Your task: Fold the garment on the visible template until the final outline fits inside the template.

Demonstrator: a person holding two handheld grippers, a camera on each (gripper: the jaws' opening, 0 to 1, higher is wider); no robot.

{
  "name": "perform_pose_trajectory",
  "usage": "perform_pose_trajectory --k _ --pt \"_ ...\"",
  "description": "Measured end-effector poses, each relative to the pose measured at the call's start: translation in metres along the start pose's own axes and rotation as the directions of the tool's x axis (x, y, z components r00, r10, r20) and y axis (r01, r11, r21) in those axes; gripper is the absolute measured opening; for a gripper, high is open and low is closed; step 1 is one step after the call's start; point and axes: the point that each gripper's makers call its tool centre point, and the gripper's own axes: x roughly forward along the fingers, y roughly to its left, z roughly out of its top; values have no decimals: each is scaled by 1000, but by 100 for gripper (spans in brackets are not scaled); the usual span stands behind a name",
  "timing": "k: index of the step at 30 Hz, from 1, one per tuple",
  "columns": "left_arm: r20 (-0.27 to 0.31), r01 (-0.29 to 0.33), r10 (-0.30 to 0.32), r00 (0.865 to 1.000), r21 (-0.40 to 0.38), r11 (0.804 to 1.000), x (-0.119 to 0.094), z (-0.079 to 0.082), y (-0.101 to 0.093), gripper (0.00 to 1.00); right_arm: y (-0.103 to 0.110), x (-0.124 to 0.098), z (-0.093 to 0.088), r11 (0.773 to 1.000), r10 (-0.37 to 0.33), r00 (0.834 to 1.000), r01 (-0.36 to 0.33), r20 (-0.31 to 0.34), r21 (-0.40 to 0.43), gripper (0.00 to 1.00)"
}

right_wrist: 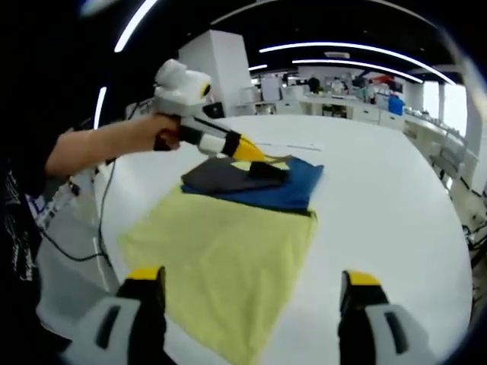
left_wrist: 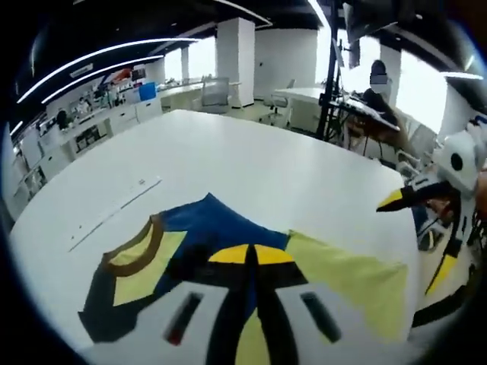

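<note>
Left gripper [left_wrist: 251, 262] pinching garment [right_wrist: 228, 243], no writing legible

No legible txt, labels, brands or nos. anywhere; distant signage too blurred to read.

- A large white table [left_wrist: 251, 163] carried everything, its surface plain and its far edge rounded.
- A garment [right_wrist: 228, 243] of yellow, blue and black cloth lay flat on the table near its front edge, partly folded: a blue and dark section rested over the yellow part, with a brown-trimmed neckline [left_wrist: 137, 255] showing.
- A thin line of faint tape or marking [left_wrist: 114, 213] lay on the table just beyond the garment's neckline side, apart from the cloth.
</note>
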Motion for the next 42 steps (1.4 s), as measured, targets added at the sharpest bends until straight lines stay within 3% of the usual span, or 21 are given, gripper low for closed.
perform_pose_trajectory --k 7,8,12,16,28,36,42 --pt "5 -19 19 1000 34 999 6 0 -5 0 -1 1 0 1000 4 1000 -4 6 11 95" --pt "42 -27 25 999 46 999 5 7 -3 1 -1 2 1 1000 5 1000 -5 7 10 95" --pt "79 -79 77 994 22 997 0 13 12 24 -2 3 4 1000 5 1000 -5 14 10 95" --pt "98 -131 130 987 4 991 -7 13 33 36 -1 5 5 1000 8 1000 -9 19 14 95" --pt "59 -188 196 979 -114 975 -7 -22 78 51 3 -1 12 999 29 998 -28 56 -20 100" --pt "47 -202 214 976 -189 961 5 -42 96 48 -1 -1 9 1000 15 998 -13 55 -25 100" --pt "39 -205 219 975 -224 953 19 -49 109 35 -6 1 2 1000 0 999 1 40 -8 100"
